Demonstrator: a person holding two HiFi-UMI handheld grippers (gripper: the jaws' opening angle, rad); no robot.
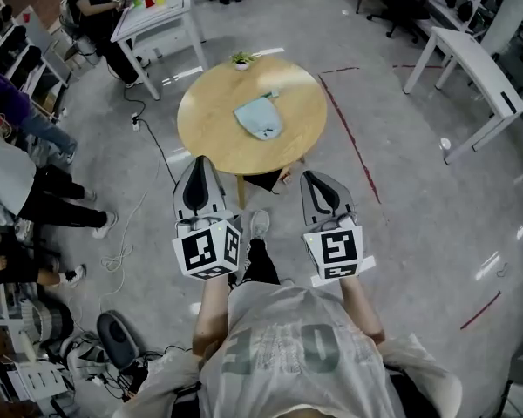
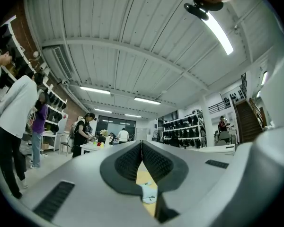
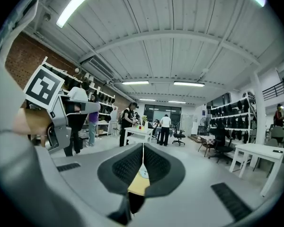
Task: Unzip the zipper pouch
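A light blue zipper pouch (image 1: 260, 117) lies flat near the middle of a round wooden table (image 1: 211, 129). Both grippers hang in the air short of the table's near edge, well apart from the pouch. My left gripper (image 1: 200, 162) is shut with nothing in it, and so is my right gripper (image 1: 317, 176). In the left gripper view the closed jaws of the left gripper (image 2: 142, 144) point at the table, and a sliver of the pouch (image 2: 148, 193) shows below them. In the right gripper view the right gripper (image 3: 143, 146) is shut too, with the pouch (image 3: 143, 172) small beyond it.
A small potted plant (image 1: 241, 60) stands at the table's far edge. White tables (image 1: 157, 11) (image 1: 471, 59) stand at the back left and right. People (image 1: 17, 190) stand at the left. Cables (image 1: 148, 138) and red tape lines (image 1: 349, 133) run over the floor.
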